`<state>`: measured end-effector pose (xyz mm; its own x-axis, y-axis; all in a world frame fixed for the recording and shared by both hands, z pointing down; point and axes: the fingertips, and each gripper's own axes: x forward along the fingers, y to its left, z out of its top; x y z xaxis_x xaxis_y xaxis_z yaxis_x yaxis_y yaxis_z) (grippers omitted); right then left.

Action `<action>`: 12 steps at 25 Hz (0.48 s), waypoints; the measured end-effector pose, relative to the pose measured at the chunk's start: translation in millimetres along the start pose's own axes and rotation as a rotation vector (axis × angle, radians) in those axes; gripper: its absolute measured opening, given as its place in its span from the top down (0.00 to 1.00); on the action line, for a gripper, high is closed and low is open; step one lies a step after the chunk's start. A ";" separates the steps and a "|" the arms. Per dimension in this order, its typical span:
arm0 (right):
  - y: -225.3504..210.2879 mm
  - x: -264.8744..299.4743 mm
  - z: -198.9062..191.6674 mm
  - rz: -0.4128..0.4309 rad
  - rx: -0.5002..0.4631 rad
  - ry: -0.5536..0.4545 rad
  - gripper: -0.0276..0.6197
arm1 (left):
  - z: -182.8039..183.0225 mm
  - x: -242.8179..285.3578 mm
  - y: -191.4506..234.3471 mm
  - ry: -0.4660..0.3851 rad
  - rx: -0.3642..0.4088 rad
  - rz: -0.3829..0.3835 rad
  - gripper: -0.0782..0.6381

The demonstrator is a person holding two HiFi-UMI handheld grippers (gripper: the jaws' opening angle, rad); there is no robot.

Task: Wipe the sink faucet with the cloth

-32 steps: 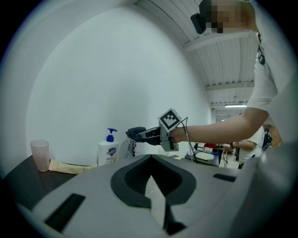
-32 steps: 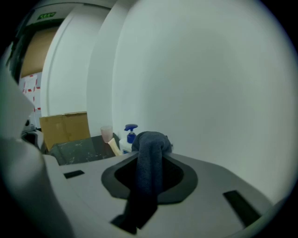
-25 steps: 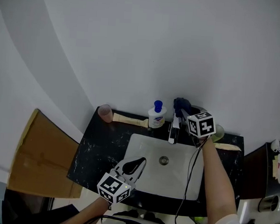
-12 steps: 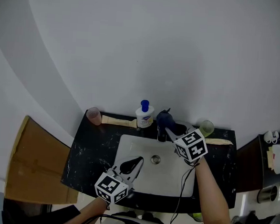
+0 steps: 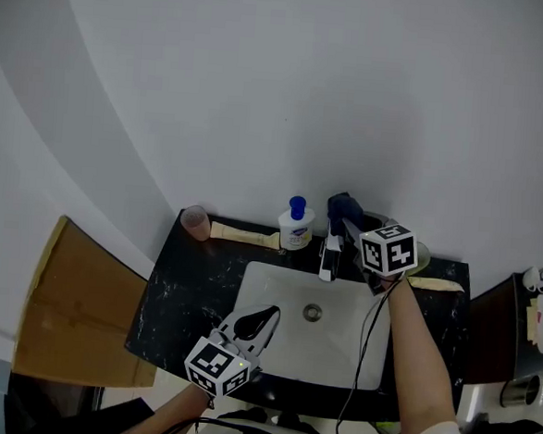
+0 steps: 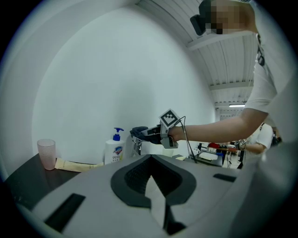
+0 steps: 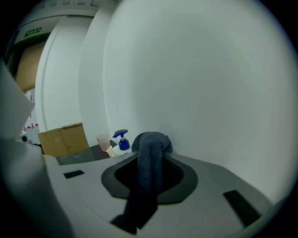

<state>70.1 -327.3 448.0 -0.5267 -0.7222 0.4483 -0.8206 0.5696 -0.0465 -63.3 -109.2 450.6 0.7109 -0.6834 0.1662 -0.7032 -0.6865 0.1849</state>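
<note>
Wiping stroke logged | right gripper clamped on cloth | cloth swept forward along faucet, now back at its rear top; contact probable, not clear | left gripper jaws together, empty, over sink | further passes likely needed

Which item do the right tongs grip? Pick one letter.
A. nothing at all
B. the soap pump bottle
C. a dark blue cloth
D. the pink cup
C: the right gripper view shows the dark blue cloth pinched between the right tongs.
</note>
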 end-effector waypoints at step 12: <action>-4.3 -9.1 8.7 -0.087 -0.086 -0.094 0.83 | -1.1 -3.2 3.3 0.000 -0.004 0.015 0.89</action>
<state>76.5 -326.6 436.3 -0.4762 -0.8014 0.3620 -0.8440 0.5320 0.0677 -67.9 -109.0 451.7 0.7004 -0.6935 0.1689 -0.7136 -0.6752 0.1867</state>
